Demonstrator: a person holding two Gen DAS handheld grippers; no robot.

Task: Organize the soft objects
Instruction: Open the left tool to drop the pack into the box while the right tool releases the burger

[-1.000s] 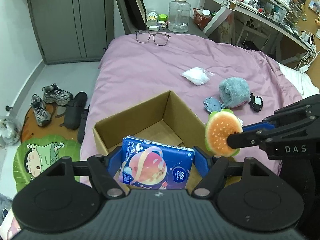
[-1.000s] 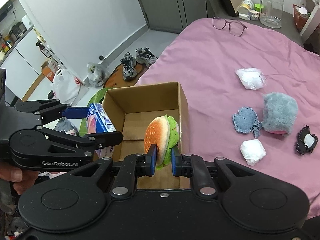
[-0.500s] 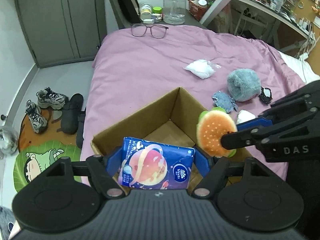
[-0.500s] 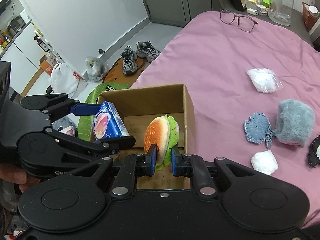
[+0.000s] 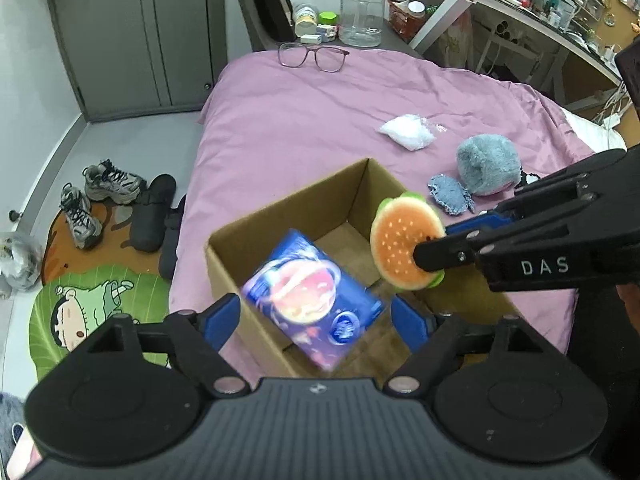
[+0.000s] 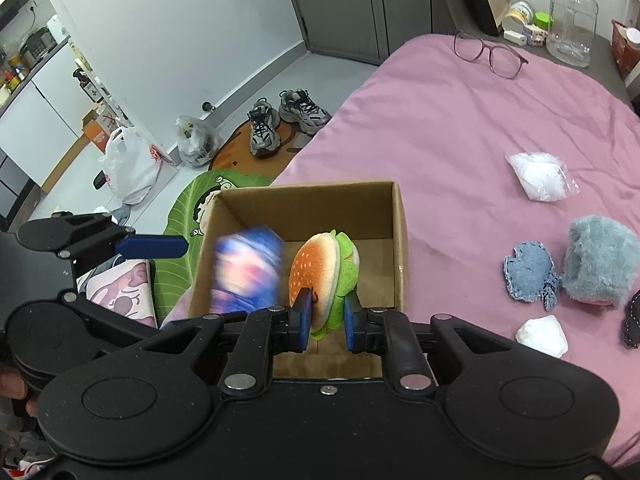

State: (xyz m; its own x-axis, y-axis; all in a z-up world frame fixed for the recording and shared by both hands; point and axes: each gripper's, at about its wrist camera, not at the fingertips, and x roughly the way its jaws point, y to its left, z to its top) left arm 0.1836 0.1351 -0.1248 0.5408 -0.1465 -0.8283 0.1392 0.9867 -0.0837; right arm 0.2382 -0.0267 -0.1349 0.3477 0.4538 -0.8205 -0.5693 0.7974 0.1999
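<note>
The tissue pack [image 5: 310, 298], blue with a pink planet printed on it, shows blurred and tilted over the near left part of the cardboard box [image 5: 288, 216], between the pads of our left gripper [image 5: 316, 316] but touching neither; those jaws are opening and have let go of it. Around the box, on the pink bedspread [image 5: 320, 120], we see other soft things: a crumpled white bag [image 5: 408, 132] toward the middle of the bed, a fluffy grey-blue toy [image 5: 488, 166] near the right edge, a small denim piece [image 5: 450, 194] touching it, a white wad [image 6: 542, 334] nearer to us, and a dark piece [image 6: 632, 320] cut off at the frame's edge. A pair of glasses [image 5: 312, 56] lies at the far edge of the bed. On the floor to the left sit grey sneakers [image 5: 96, 196], dark slippers [image 5: 154, 212] and a green cartoon mat [image 5: 96, 312]. Our right gripper [image 6: 326, 320] reaches in over the box's right wall, and its nearly closed pads pinch the lower edge of a plush burger [image 6: 324, 276], orange bun with green felt lettuce, which hangs above the box's opening just beside the tissue pack. The box stands at the near left edge of the bed, flaps open, and its brown floor looks bare where we can see it.
</note>
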